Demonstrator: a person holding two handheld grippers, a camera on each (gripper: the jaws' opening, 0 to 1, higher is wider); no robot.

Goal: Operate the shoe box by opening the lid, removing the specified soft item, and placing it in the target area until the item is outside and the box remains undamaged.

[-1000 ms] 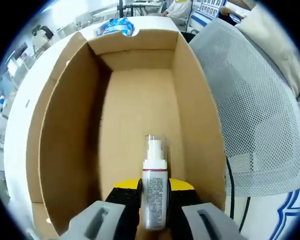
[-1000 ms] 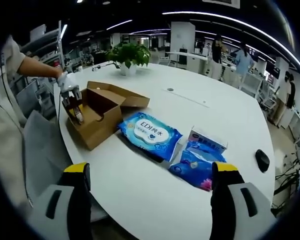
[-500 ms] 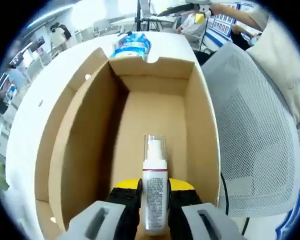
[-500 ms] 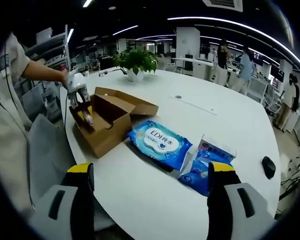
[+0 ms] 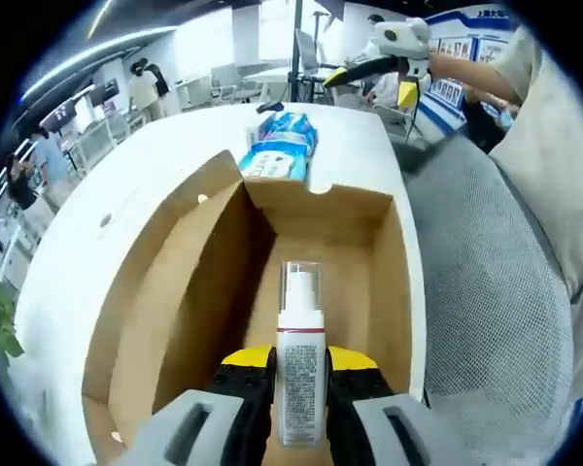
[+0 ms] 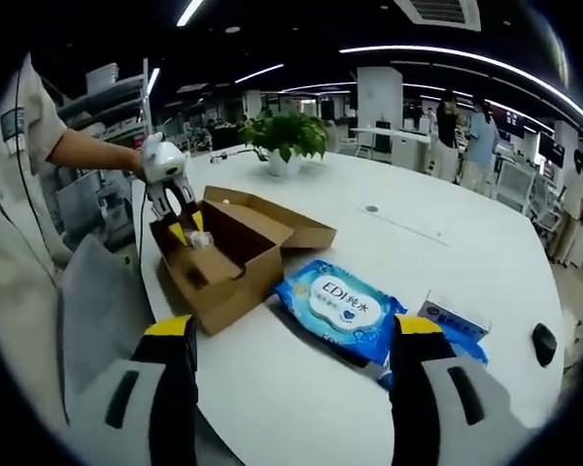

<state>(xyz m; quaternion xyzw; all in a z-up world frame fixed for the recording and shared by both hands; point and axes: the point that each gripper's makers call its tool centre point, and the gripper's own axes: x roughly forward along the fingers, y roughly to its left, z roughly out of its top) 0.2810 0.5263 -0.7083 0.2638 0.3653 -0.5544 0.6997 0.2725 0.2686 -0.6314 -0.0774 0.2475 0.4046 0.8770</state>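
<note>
Spray bottle (image 5: pixel 300 364) higher above open box (image 5: pixel 209 291) (1 item).

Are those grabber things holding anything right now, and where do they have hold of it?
The left gripper holds a small spray bottle by its lower body, above the open cardboard box. The right gripper is open and holds nothing.

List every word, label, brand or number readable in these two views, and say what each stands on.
"EDI": white oval label on the blue wipes pack, right gripper view; the characters after it are too blurred to read.
Spray bottle in the left gripper: fine print on its label, too small to read.
Blue and white box beyond the pack: print too small to read.
Cardboard box: no text seen.
</note>
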